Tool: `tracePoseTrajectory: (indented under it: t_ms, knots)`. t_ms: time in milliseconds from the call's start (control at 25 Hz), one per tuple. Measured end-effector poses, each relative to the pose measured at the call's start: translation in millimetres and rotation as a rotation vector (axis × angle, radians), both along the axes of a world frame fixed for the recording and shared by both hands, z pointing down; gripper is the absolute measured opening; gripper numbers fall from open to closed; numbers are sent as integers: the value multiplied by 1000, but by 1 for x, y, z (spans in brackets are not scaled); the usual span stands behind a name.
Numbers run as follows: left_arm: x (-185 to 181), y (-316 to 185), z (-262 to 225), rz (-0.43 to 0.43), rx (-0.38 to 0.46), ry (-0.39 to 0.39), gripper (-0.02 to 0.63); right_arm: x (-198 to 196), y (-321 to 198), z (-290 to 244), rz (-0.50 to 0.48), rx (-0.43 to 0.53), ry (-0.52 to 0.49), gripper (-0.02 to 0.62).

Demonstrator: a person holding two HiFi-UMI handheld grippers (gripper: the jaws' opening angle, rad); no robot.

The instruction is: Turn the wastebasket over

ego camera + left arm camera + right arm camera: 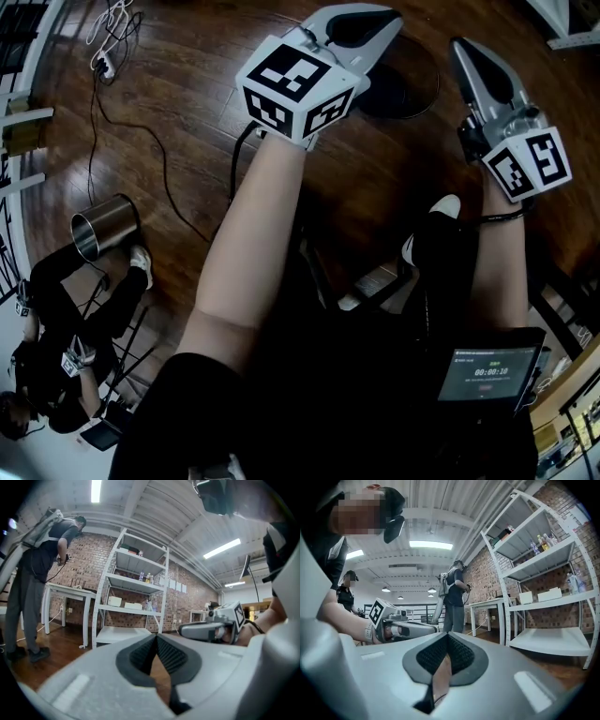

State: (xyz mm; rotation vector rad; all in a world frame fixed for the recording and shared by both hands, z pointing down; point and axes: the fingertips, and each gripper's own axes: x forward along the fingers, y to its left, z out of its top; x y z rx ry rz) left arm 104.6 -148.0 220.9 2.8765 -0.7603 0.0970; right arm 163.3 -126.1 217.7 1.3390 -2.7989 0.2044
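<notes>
Our left claw [375, 23] and right claw [463, 52] are pinched closed and empty. The shiny steel cylindrical wastebasket [105, 228] stands well apart, seemingly mouth-up and not yet turned.

Dark wood plank floor [187, 112] with a black cable [122, 127] running to a power strip [101, 64], red brick wall [89, 569] behind a white open shelving unit [136, 585] and a white table [70, 592], white ribbed ceiling [154, 508], fluorescent strip lights [96, 489] on.
</notes>
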Motion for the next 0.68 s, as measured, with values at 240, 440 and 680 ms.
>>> tracePoseTrajectory:
  t_ms: [240, 440, 680]
  knots:
    - [8, 3, 4, 9, -2, -20, 3, 0, -2, -2, -8, 0, -3, 9]
    - [14, 9, 14, 40, -5, -50, 3, 2, -1, 2, -15, -4, 12, 9]
    - [23, 15, 15, 46, -10, -55, 3, 10, 1, 1, -16, -24, -16, 10]
